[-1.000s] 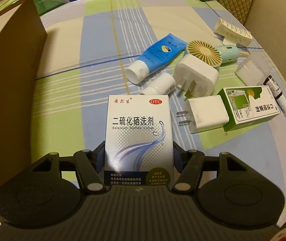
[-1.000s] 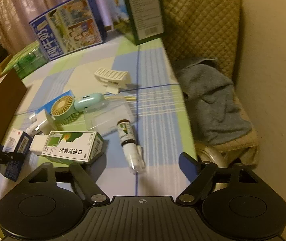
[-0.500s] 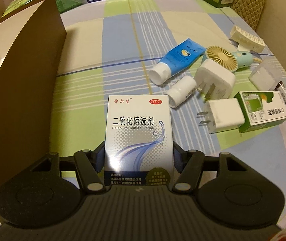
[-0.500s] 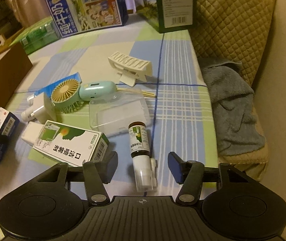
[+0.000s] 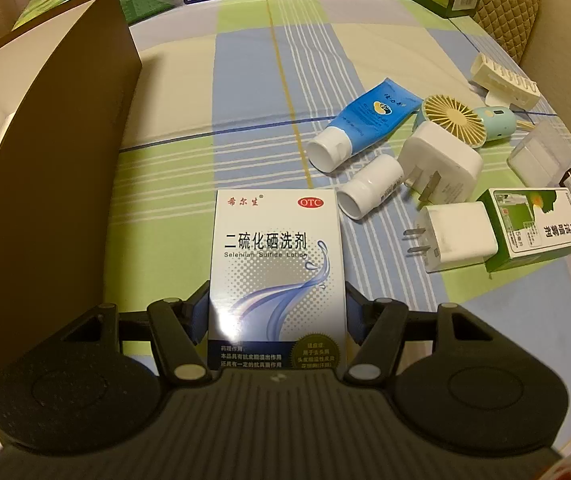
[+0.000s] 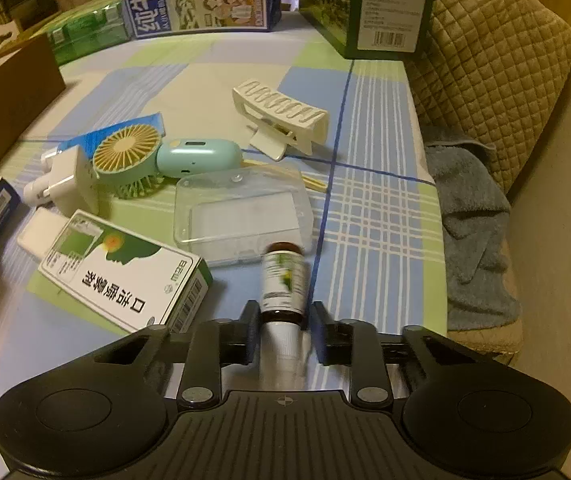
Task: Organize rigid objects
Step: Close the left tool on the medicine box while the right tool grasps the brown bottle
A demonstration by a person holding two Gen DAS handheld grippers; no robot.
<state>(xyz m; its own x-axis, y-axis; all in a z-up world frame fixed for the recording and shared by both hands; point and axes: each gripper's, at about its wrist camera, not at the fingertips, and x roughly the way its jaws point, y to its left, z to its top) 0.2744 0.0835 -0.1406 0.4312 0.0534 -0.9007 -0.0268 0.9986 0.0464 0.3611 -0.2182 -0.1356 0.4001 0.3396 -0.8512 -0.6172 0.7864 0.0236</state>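
Gripping white lotion box (image 5: 277,264), left gripper (image 5: 277,312) has both pads on box sides; box held upright above checked tablecloth (image 5: 245,92), w/ brown cardboard box (image 5: 49,160) beside it. Right gripper (image 6: 283,328) clenched on small brown bottle (image 6: 284,280), neck betw. jaws, lying on cloth just beside green-white carton (image 6: 125,272) & clear plastic case (image 6: 241,216).

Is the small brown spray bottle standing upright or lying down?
Lying down: the spray bottle lies on its side on the tablecloth, its white nozzle end between the right gripper's fingers.
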